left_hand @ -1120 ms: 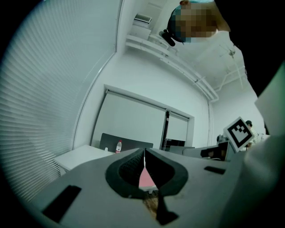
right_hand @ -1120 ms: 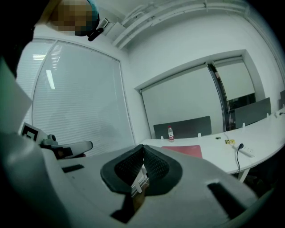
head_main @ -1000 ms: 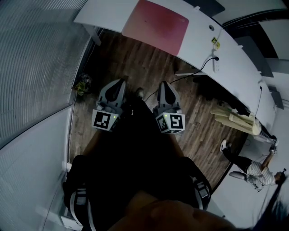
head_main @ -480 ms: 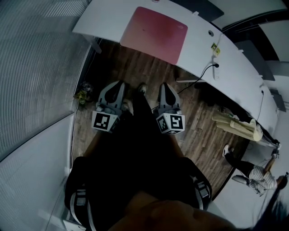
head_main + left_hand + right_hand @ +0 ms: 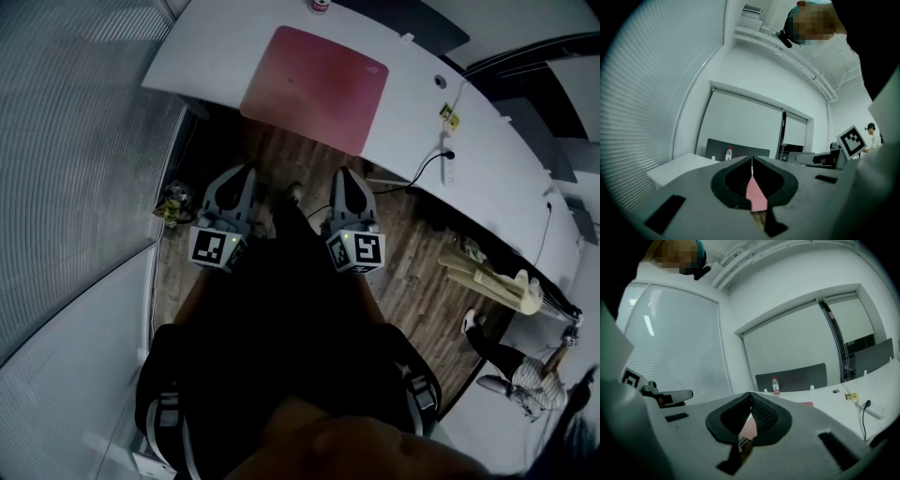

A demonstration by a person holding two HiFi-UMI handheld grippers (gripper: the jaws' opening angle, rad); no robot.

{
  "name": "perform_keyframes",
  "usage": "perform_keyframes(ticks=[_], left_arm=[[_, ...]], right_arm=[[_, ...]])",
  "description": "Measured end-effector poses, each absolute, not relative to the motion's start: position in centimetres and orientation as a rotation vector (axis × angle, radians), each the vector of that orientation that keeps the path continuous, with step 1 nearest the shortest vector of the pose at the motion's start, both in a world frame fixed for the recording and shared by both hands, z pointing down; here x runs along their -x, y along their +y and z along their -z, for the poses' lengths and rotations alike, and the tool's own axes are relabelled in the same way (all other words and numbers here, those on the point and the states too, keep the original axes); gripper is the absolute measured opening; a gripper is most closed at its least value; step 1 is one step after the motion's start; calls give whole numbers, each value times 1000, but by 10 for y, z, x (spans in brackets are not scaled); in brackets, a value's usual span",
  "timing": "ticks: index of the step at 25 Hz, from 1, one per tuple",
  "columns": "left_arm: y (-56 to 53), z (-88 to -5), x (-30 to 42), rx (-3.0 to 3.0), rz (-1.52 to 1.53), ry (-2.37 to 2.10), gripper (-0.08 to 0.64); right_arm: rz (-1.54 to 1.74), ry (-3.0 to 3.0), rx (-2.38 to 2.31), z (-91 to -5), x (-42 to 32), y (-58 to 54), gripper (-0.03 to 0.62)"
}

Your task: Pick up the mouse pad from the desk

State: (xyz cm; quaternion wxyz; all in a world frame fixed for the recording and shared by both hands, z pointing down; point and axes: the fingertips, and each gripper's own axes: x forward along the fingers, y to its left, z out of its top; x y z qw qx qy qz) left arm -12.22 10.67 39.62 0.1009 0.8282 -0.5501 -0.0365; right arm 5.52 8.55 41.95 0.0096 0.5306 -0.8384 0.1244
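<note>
Mouse pad (image 5: 314, 86) first, in the head view: pink-red, lying flat on the white tabletop (image 5: 487, 159), right up against its near edge, and nothing touches it. Left tool (image 5: 246, 170) and right tool (image 5: 343, 172) hang side by side over the wooden floor (image 5: 422, 272), short of the tabletop's edge, noses aimed at the pad and clear of it. A bottle (image 5: 320, 5) stands beyond the pad's far side, and a power strip (image 5: 448, 157) lies to the pad's right. Another person (image 5: 525, 384) is down at the lower right

Over to the left gripper view: jaws pressed together, tips meeting in a thin seam, nothing clamped between them. A pink sliver of the pad shows through the hollow behind the tips, out ahead on the tabletop. The bottle stands in front of a dark divider panel (image 5: 740, 150). The right tool's marker cube (image 5: 853, 140) peeks in at the right

Right gripper view now: same picture, jaws closed tight on nothing, pink showing through the hollow, and the pad's edge just visible past the nose. The bottle is dead ahead, the power strip off to the right
</note>
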Motion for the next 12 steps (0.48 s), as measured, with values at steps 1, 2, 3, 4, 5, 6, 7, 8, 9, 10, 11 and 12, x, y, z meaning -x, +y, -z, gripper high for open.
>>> perform_keyframes(ticks=[1,2,3,4,5,6,7,8,9,10,11,12], left_arm=[[97,-397,120,-2446,97,-1629,9],[88,-397,118,-2445,86,-1633,9],[79,-397,115,-2447,73,-1638,9],[70,-397,112,-2451,65,-1641,9],[62,-395,107,-2456,67,-1643,9],[54,-394,103,-2457,73,-1644,9],[46,-393,99,-2456,73,-1645,9],[41,-394,95,-2453,61,-1645,9],[36,-397,92,-2448,43,-1646,9],[31,-399,88,-2443,25,-1649,9],[27,-400,85,-2443,15,-1653,9],[22,-400,82,-2450,14,-1658,9]], right_arm=[[-390,-2616,-1653,-421,-58,76,2],[-396,-2614,-1650,-422,-61,68,2],[-402,-2612,-1647,-424,-65,59,2],[-406,-2610,-1644,-425,-69,51,2],[-410,-2609,-1641,-427,-74,42,2],[-414,-2609,-1637,-428,-78,34,2],[-417,-2611,-1632,-430,-82,27,2],[-420,-2611,-1628,-432,-85,21,2],[-423,-2612,-1625,-434,-89,16,2],[-426,-2614,-1624,-435,-93,11,2],[-428,-2616,-1622,-435,-98,6,2],[-431,-2618,-1621,-434,-102,1,2]])
